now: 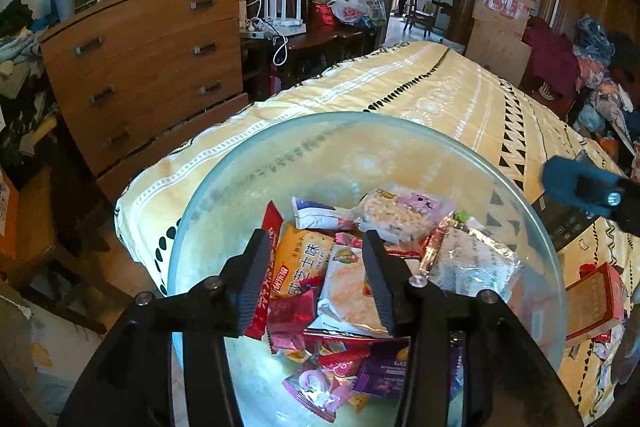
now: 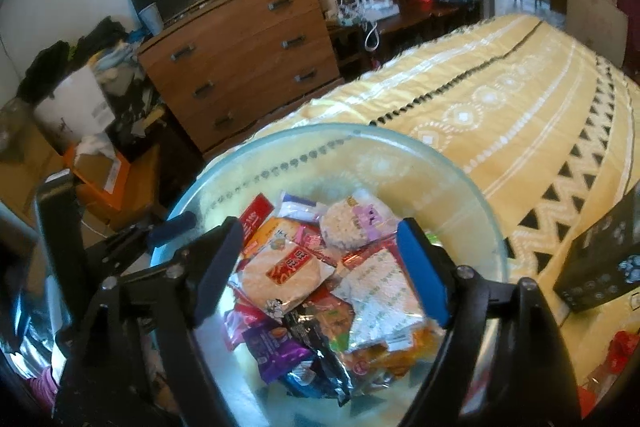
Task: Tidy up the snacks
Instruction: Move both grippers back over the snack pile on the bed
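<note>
Both tongs, left [image 1: 316, 279] and right [image 2: 320, 267], gape empty just above the snack packets [image 2: 320, 291] heaped in the glass bowl [image 1: 240, 179] on the counter [image 1: 440, 87]

The left tool [image 1: 316, 279] is all black with ribbed pads and silver screws; the right tool [image 2: 320, 267] carries blue pads.

Both wrist views look down closely at glass bowl [image 1: 208, 195] [image 2: 472, 171]
</note>
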A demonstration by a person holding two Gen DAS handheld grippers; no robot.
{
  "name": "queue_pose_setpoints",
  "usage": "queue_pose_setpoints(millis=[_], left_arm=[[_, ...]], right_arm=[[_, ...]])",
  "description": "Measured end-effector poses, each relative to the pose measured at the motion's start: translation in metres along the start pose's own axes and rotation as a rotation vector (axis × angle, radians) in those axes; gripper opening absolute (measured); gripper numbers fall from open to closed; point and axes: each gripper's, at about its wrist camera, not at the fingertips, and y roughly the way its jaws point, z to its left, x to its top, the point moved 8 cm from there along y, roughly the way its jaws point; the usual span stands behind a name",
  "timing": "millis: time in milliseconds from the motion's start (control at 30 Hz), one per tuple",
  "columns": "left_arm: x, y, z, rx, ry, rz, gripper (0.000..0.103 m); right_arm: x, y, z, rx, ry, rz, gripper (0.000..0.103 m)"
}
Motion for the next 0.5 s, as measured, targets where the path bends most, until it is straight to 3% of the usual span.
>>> queue_pose_setpoints(millis=[233, 500], left_arm=[[0.004, -0.042, -0.04, 0.016, 0.061, -0.117, 0.08], [-0.005, -0.098, -0.139, -0.046, 0.161, -0.223, 0.101]], right_arm=[[-0.013, -0.07, -0.009, -0.078, -0.045, -0.148, 0.088], [-0.069, -0.172, -0.05, -0.237, -0.01, -0.296, 0.093]])
